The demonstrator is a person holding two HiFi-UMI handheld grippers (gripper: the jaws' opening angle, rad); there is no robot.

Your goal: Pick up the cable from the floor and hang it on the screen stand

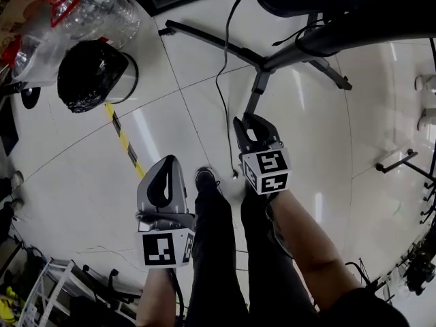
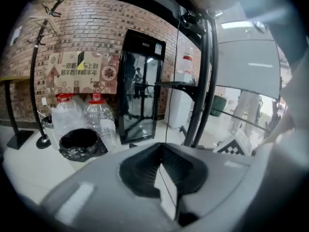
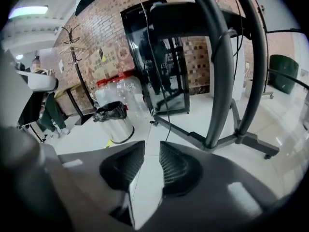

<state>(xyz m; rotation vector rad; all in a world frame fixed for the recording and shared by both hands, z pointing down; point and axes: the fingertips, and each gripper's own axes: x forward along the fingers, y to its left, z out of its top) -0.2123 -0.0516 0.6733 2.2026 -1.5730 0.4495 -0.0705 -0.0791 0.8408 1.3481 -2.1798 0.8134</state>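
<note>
A thin black cable (image 1: pixel 220 80) runs down from the top of the head view across the white floor and ends near a shoe, just left of my right gripper (image 1: pixel 248 122). The right gripper's jaws stand apart with only floor between them (image 3: pixel 152 147); the cable (image 3: pixel 167 125) shows ahead of them. The black screen stand (image 1: pixel 262 63) spreads its legs beyond, and its curved poles (image 3: pixel 219 66) rise close in the right gripper view. My left gripper (image 1: pixel 168 162) hangs lower left, tips together (image 2: pixel 160 149), holding nothing I can see.
A bin lined with a black bag (image 1: pixel 95 73) and large water bottles (image 1: pixel 102 9) stand at the upper left. Yellow-black tape (image 1: pixel 126 142) crosses the floor. The person's legs and shoe (image 1: pixel 206 179) are below the grippers. A glass-door cabinet (image 2: pixel 140 86) stands by the brick wall.
</note>
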